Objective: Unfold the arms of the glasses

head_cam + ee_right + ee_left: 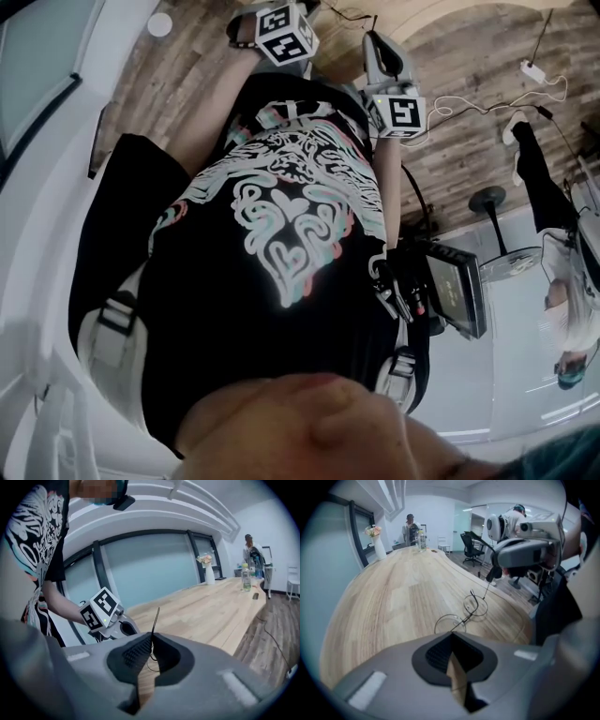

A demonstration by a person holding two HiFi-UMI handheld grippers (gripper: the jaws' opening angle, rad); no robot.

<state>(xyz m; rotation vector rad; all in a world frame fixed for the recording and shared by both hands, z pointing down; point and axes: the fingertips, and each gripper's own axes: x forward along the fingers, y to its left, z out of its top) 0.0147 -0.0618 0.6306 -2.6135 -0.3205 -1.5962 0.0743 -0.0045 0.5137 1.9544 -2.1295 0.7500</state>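
The glasses (465, 615) are held in the air by both tools. The left hand-held gripper (452, 635) is clenched on the frame at the near lens, so the glasses lie straight ahead of its jaw tips. Their long axis runs away and slightly rightward, the 2 round lenses set 1 after the other. From the far lens, 1 thin arm (154, 616) rises and is grasped by the right hand-held gripper (151, 638), whose jaws are closed on it. That gripper is judged the one placed to swing the arm outward while the frame is steadied.

A pale wooden tabletop (393, 602) is seen beneath and beyond the glasses. Far beyond them stand a vase of flowers (378, 545) and a bottle (421, 540). An office chair (471, 548) is seen to their right.
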